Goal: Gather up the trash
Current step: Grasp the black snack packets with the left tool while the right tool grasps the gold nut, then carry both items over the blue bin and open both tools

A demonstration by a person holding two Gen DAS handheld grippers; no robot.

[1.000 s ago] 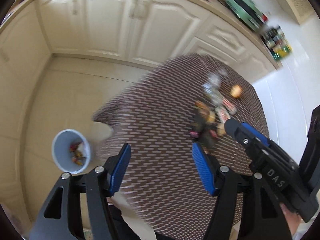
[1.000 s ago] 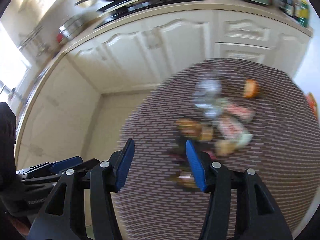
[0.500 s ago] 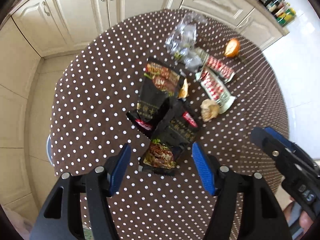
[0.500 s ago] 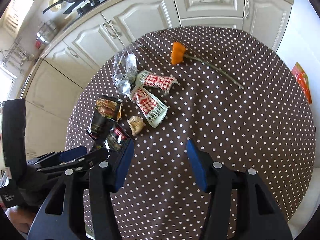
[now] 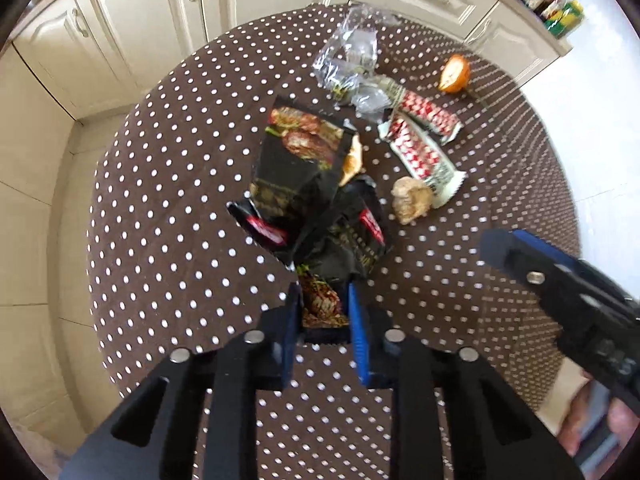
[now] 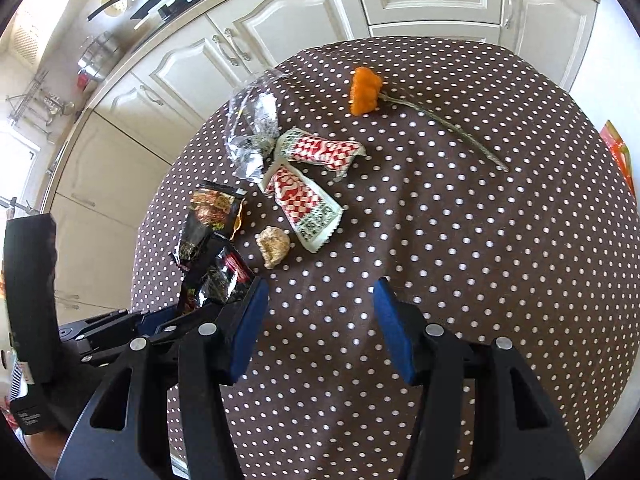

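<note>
Black snack wrapper point(image 5: 320, 304) between closing left hand-held gripper point(image 5: 323, 300); right hand-held gripper point(image 6: 316, 300) open.

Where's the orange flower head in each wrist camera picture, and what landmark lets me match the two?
Left wrist: orange flower head, upper right, near the table's far edge.
Right wrist: orange flower head, upper centre, stem trailing right.
Shared landmark: the red-checked wrappers, lying nearer the camera than the flower in both.

Left tool point(image 5: 322, 312), right tool point(image 6: 320, 320): black angular frames, blue ribbed pads, silver screws.
</note>
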